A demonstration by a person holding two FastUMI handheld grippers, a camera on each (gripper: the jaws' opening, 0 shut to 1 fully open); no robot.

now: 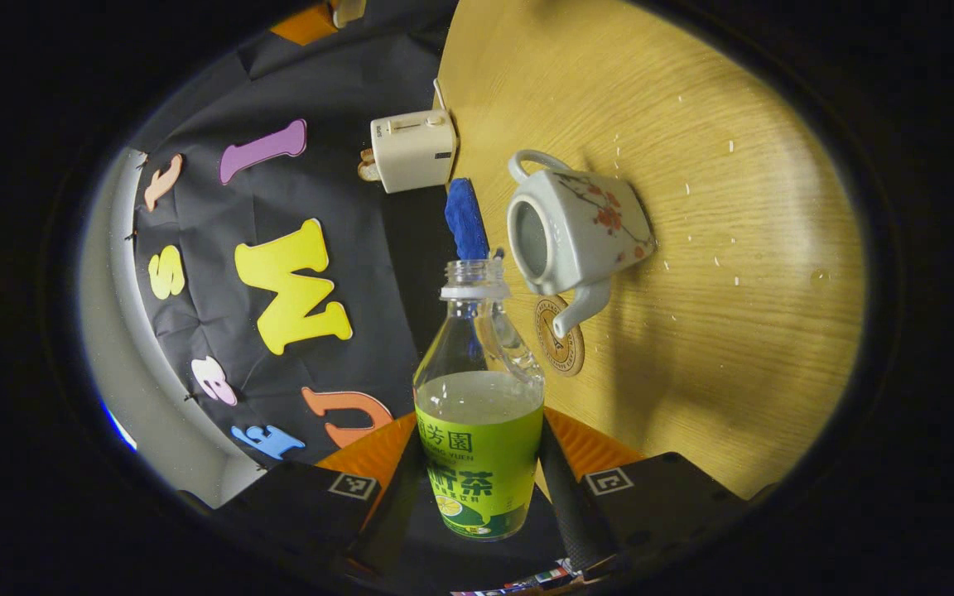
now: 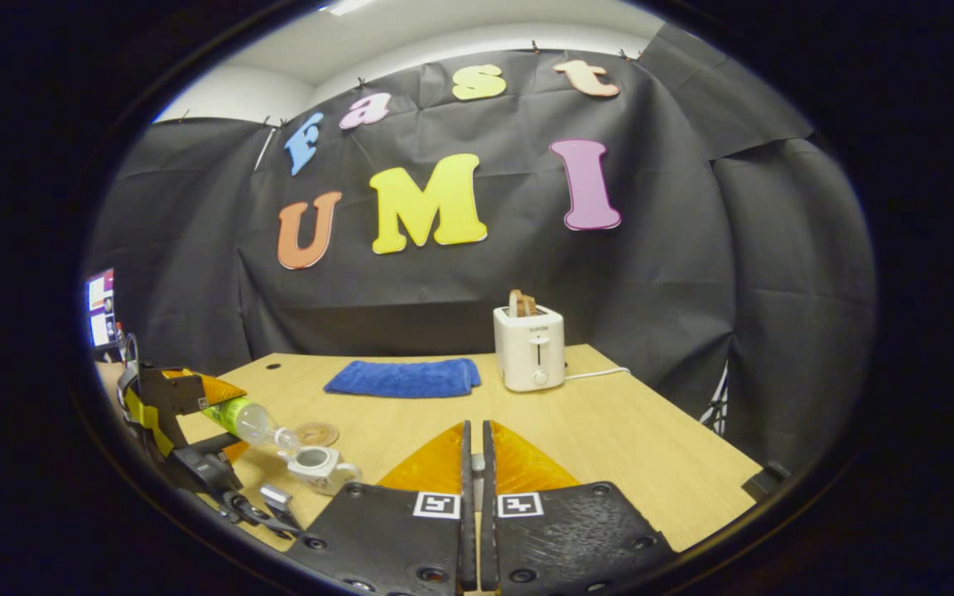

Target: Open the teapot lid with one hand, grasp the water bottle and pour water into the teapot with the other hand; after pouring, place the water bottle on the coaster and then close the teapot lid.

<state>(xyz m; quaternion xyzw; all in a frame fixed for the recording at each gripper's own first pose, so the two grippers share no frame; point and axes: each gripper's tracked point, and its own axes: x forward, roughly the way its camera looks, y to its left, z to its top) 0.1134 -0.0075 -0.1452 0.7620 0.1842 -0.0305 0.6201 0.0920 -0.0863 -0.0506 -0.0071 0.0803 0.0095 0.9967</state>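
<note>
My left gripper (image 1: 481, 454) is shut on a clear water bottle (image 1: 481, 414) with a green label, uncapped and about half full. The white flowered teapot (image 1: 585, 232) stands just beyond the bottle's mouth with its top open and no lid on it. A round coaster (image 1: 561, 348) lies beside the spout. In the right gripper view, the bottle (image 2: 249, 420) tilts down with its mouth over the teapot (image 2: 320, 465), and the coaster (image 2: 317, 433) lies behind. My right gripper (image 2: 474, 430) hangs above the table, fingers almost together on a small pale piece, the lid's knob; the lid itself is hidden.
A white toaster (image 2: 529, 346) with bread in it stands at the back of the wooden table (image 2: 626, 430), its cord running right. A folded blue towel (image 2: 404, 377) lies left of it. Small water drops dot the table (image 1: 734, 331) near the teapot.
</note>
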